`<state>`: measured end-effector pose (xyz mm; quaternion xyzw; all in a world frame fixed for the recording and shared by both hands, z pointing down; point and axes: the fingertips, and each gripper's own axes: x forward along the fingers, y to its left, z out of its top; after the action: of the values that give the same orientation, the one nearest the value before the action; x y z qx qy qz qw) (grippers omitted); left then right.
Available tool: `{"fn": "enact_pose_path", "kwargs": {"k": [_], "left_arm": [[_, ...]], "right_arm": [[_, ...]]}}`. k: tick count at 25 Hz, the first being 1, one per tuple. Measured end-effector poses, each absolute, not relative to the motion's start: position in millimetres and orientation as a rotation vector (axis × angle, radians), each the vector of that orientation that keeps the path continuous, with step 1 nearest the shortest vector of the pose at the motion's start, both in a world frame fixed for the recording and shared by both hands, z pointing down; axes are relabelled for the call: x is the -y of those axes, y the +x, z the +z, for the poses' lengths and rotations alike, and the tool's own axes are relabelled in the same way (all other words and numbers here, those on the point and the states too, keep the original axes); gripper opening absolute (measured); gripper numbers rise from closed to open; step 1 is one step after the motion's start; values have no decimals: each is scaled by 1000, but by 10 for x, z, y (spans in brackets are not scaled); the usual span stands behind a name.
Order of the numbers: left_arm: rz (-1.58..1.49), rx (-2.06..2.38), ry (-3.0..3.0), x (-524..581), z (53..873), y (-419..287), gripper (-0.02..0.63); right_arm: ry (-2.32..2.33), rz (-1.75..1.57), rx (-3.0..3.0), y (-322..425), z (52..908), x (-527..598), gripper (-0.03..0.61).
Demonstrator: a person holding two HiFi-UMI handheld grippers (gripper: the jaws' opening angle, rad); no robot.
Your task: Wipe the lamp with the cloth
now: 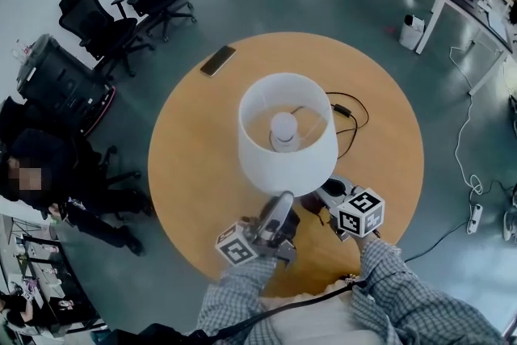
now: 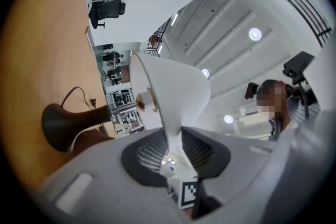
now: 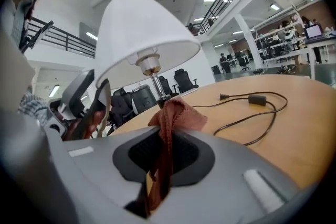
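- Two claws sit at the near side of the lamp in the head view. My left gripper is up at the shade's lower edge, and my right gripper is just beside it, under the rim. The lamp stands upright mid round table, with the power cord loose behind it. I can't pick out the cloth from up here.
- Left gripper view: jaws are clamped on the bottom rim of the white lampshade, with the shade wall pinched between the pads. The dark lamp base is planted on the table. I'd call bracing done.
- Right gripper view: jaws are closed tight on the reddish-brown cloth, which is bunched, with a fold poking out front. The cloth sits below the shade and near the lamp stem, but looks apart from it, with no contact that I can see. The cord's plug end lies free on the tabletop.
- Status, my read: prep is complete, with the lamp held and the cloth in grip. No wiping contact shows, so shade, stem and base all count as left. No visible dust or marks, so I can't say which surfaces are already clean.
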<state>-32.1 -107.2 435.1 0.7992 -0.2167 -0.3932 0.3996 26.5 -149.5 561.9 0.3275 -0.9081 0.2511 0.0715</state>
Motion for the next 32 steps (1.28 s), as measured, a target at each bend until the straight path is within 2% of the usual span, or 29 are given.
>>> {"fn": "enact_pose_path", "kwargs": {"k": [10, 13, 20, 24, 31, 32], "left_arm": [[-993, 550, 2035, 1088, 4355, -316, 87], [-992, 558, 2035, 1099, 4354, -324, 89], [-949, 563, 2041, 1035, 4380, -309, 103], [-870, 599, 2053, 840, 4518, -327, 109], [-737, 716, 2013, 482, 4998, -460, 107], [-703, 737, 2028, 462, 5045, -452, 84]], "right_arm": [[1195, 520, 2486, 1562, 5270, 1007, 37], [1087, 524, 2410, 1390, 5566, 885, 37], [776, 601, 2369, 468, 6279, 580, 38], [717, 608, 2314, 290, 6476, 514, 45], [690, 682, 2344, 259, 6488, 490, 102], [686, 695, 2347, 253, 6489, 491, 120]]}}
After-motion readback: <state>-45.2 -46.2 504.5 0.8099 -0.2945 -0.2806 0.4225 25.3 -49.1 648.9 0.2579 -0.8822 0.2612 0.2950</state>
